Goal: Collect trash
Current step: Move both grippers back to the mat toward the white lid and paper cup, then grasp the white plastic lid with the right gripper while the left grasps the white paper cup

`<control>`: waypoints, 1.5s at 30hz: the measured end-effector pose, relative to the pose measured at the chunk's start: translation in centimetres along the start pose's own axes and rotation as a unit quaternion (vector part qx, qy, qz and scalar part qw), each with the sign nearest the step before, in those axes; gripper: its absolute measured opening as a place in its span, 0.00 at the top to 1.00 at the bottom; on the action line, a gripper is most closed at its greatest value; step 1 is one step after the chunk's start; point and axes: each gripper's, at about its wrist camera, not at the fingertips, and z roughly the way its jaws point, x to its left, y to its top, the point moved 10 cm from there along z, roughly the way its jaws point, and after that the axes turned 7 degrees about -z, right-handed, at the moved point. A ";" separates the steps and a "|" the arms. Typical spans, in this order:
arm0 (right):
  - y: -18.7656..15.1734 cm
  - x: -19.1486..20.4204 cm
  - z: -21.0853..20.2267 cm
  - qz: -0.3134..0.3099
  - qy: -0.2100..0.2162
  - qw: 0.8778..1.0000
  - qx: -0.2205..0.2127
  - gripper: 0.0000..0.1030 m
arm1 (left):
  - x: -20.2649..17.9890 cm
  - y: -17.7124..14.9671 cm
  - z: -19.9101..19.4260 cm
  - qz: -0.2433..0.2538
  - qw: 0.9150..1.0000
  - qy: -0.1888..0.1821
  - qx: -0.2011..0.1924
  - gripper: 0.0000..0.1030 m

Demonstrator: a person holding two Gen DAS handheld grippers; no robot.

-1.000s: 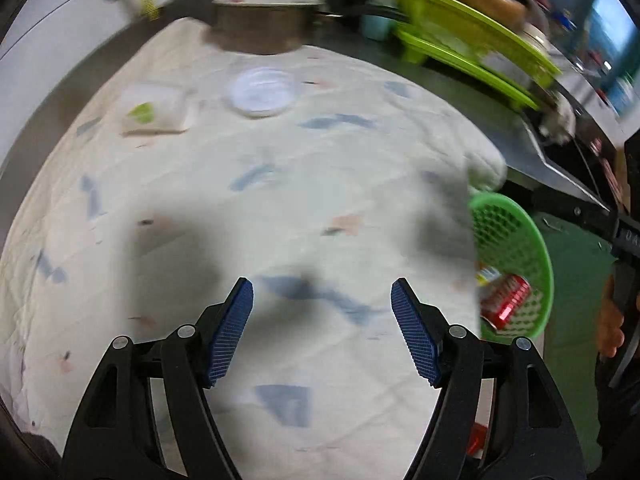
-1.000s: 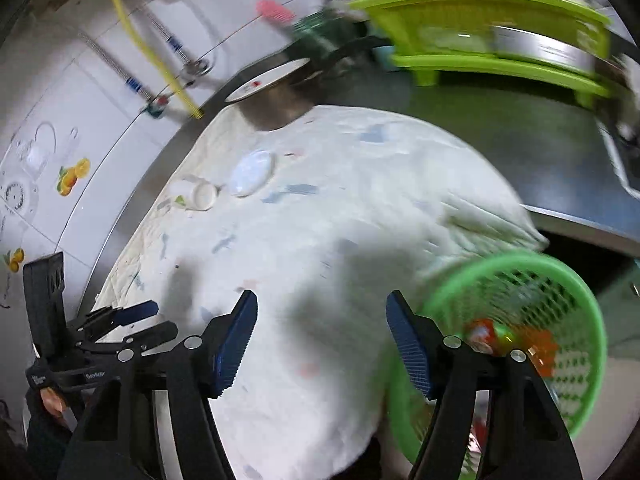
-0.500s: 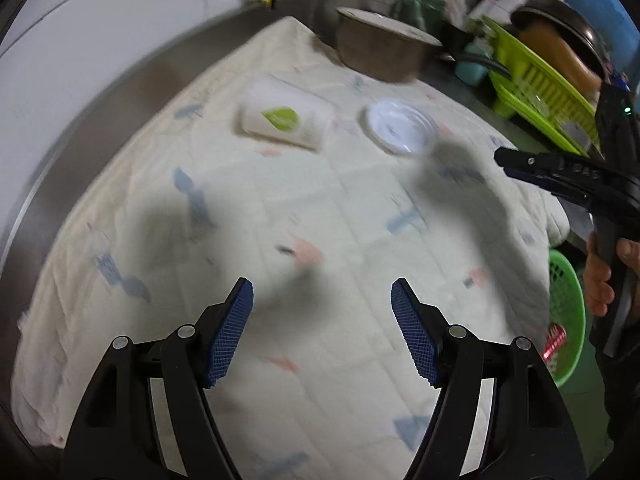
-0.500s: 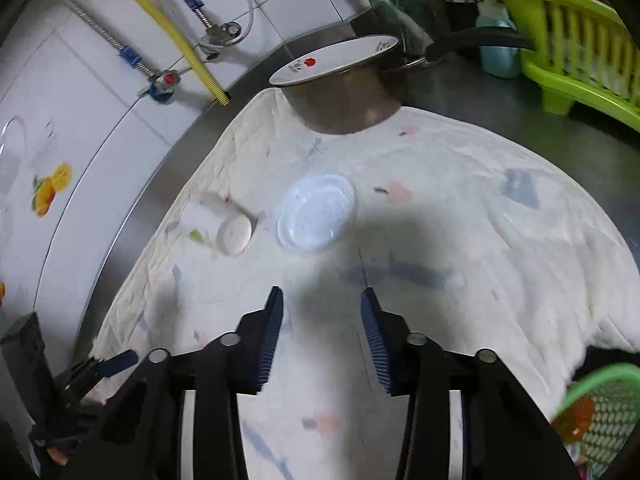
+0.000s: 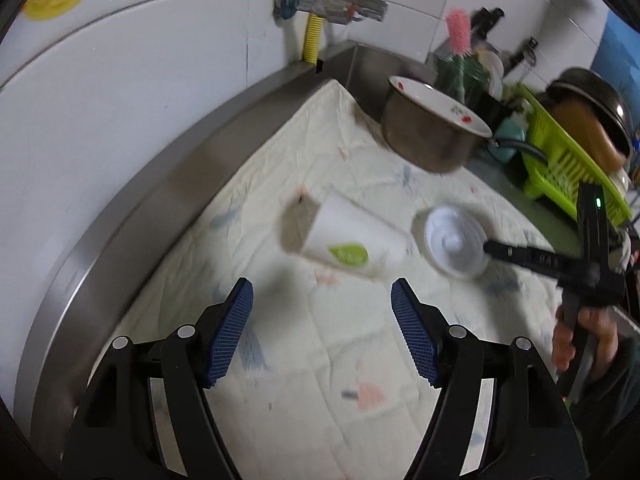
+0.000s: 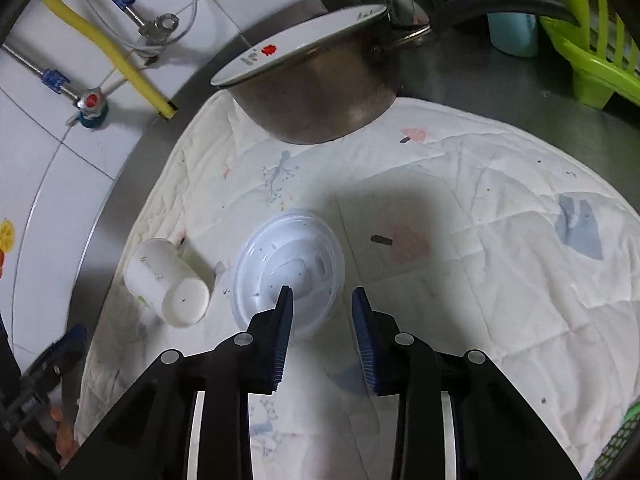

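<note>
A white paper cup [image 5: 352, 242] with a green leaf mark lies on its side on the cream cloth [image 5: 320, 360]; it also shows in the right wrist view [image 6: 166, 282]. A clear plastic lid [image 6: 288, 264] lies beside it, also in the left wrist view [image 5: 454, 242]. My left gripper [image 5: 322, 334] is open and empty, just short of the cup. My right gripper [image 6: 322, 338] is partly open and empty, its left finger over the lid's near edge. The right gripper shows in the left wrist view [image 5: 516, 254], its tip at the lid.
A steel pot [image 6: 316, 92] covered by a plate stands at the back of the cloth. A green dish rack [image 5: 568, 160] stands at the right. The green trash basket's rim [image 6: 622, 444] shows at bottom right. Tiled wall with pipes behind.
Both grippers moved forward toward the cup and lid, away from the green basket. The right gripper's jaws narrowed from wide open to partly open.
</note>
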 end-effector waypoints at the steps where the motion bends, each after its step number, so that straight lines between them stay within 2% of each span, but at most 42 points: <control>1: 0.1 0.1 0.2 -0.001 0.003 1.000 0.001 0.73 | -0.1 0.3 0.4 0.000 1.000 -0.002 0.000 0.31; 6: 0.6 0.3 0.9 -0.006 0.002 1.000 -0.001 0.76 | -0.9 2.4 2.6 0.011 1.000 -0.008 -0.006 0.31; 12: 0.6 0.1 1.2 -0.016 0.004 1.000 0.000 0.87 | -1.7 3.7 5.1 0.013 1.000 -0.021 0.002 0.31; 16: 0.6 -0.1 1.4 -0.020 0.001 1.000 0.002 0.89 | -1.8 4.1 5.9 0.004 0.999 -0.046 0.010 0.31; 18: 0.5 -0.3 1.6 -0.016 -0.002 1.000 0.002 0.89 | -2.1 4.1 6.4 -0.009 0.997 -0.073 0.023 0.31; 25: 0.5 -0.4 1.6 -0.032 -0.014 0.999 0.001 0.93 | -3.4 2.7 7.3 -0.003 0.993 -0.112 0.040 0.33; 28: 0.6 -0.2 1.2 -0.045 -0.021 0.999 -0.003 0.93 | -4.1 1.9 6.7 0.010 0.991 -0.128 0.040 0.42; 30: 0.6 -0.1 1.0 -0.051 -0.022 0.998 -0.003 0.93 | -4.5 1.1 6.2 0.010 0.988 -0.144 0.047 0.58; 33: 0.6 -0.2 0.6 -0.062 -0.028 0.998 -0.005 0.93 | -5.3 -0.2 5.4 0.026 0.987 -0.152 0.050 0.65; 38: 0.4 -0.4 0.8 -0.055 -0.015 0.998 0.002 0.91 | -5.6 -1.6 5.8 0.030 0.987 -0.147 0.066 0.64; 40: 0.3 -0.4 0.7 -0.047 -0.010 0.999 0.000 0.89 | -5.5 -2.0 6.3 0.019 0.986 -0.148 0.073 0.62; 42: 0.3 -0.4 0.8 -0.045 -0.008 0.999 -0.001 0.84 | -5.5 -2.2 6.6 0.011 0.986 -0.146 0.076 0.56; 45: 0.0 -0.5 1.4 -0.035 -0.003 0.999 0.005 0.83 | -5.5 -2.5 6.9 -0.003 0.986 -0.147 0.077 0.55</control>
